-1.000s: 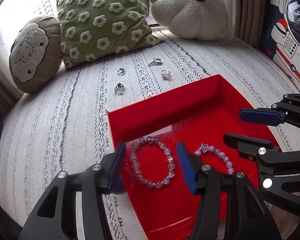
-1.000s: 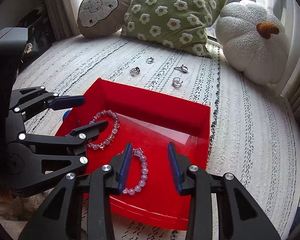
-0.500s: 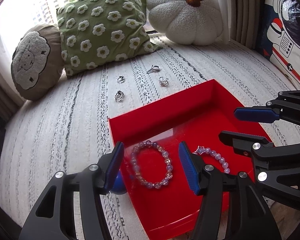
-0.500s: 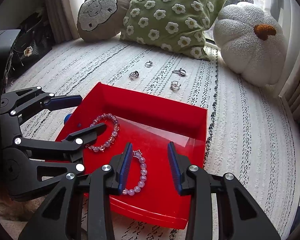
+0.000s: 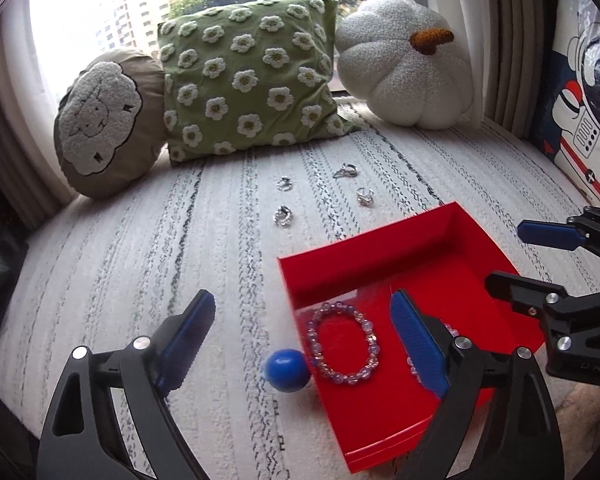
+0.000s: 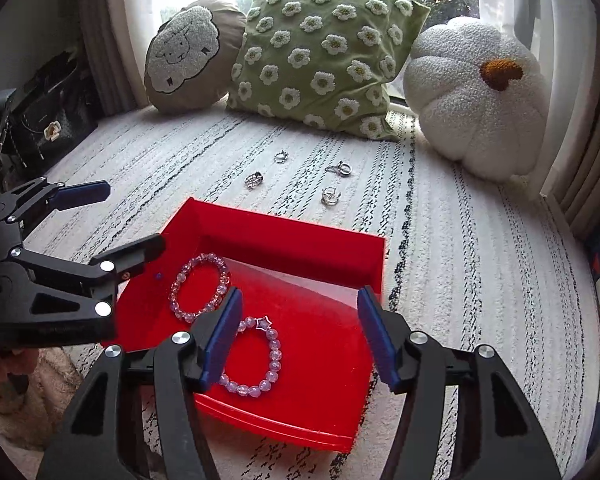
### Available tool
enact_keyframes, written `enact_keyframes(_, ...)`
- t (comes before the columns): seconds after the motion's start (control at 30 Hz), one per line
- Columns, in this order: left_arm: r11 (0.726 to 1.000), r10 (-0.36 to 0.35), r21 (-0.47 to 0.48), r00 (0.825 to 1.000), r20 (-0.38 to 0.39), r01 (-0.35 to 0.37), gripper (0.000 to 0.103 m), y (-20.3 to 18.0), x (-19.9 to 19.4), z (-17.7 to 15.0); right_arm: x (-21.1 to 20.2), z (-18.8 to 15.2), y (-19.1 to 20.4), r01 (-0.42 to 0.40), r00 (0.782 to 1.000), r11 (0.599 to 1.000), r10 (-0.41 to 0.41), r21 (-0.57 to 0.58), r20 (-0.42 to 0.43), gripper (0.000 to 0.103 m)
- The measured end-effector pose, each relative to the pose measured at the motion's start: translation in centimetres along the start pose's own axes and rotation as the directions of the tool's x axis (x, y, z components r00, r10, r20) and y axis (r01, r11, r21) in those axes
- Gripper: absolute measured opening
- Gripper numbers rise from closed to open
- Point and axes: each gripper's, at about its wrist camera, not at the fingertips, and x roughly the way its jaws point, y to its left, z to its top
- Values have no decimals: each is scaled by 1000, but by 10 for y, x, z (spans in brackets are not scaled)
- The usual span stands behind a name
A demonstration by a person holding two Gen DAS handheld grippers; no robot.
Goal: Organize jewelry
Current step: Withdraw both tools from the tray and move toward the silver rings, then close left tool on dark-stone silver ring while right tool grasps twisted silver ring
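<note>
A red tray lies on the striped white rug. In it rest a pale purple bead bracelet and a star-charm bead bracelet, the latter mostly hidden in the left wrist view. Several silver rings lie on the rug beyond the tray. My left gripper hovers over the tray's left edge, jaws opening, nothing gripped. My right gripper hangs above the star bracelet, jaws opening too, pads clear of it.
A small blue ball sits on the rug against the tray's left wall. A sheep cushion, a green flowered pillow and a white pumpkin cushion line the window. A black bag stands at the far left.
Both grippers have lifted a little and spread their jaws much wider. The blue ball beside the tray has come into full view. Both bracelets stay flat in the tray.
</note>
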Motion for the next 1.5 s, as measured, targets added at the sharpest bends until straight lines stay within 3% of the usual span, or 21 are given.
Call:
enact_keyframes(0.13, 999, 45, -31, 999, 2, -45, 88, 16, -2, 1, -7, 1, -8, 28, 999, 999, -28, 25, 32, 76)
enact_keyframes(0.23, 996, 76, -41, 997, -5, -76, 89, 24, -1, -1, -7, 2, -12, 38, 998, 998, -40, 40, 42, 83)
enact_keyframes(0.63, 997, 38, -62, 999, -23, -40, 89, 31, 1, -1, -4, 3, -11, 50, 998, 998, -52, 41, 37, 87)
enact_keyframes(0.77, 998, -23, -57, 999, -42, 20, 89, 37, 3, 18, -4, 22, -18, 44, 998, 997, -47, 64, 41, 87)
enact_keyframes(0.87, 998, -23, -52, 998, -62, 20, 89, 45, 14, 38, 2, 42, -25, 46, 999, 996, -48, 77, 24, 87)
enact_keyframes(1.13, 989, -65, -141, 985, -157, 43, 89, 74, 78, 86, 59, 103, -45, 37, 996, 993, -28, 116, -84, 87)
enact_keyframes(1.27, 994, -5, -109, 983, -183, -15, 89, 74, 109, 100, 102, 122, -56, 53, 987, 989, -31, 139, -156, 87)
enact_keyframes(1.5, 996, -13, -85, 970, -243, -7, 89, 68, 158, 112, 164, 132, -69, 57, 966, 983, -11, 173, -257, 87)
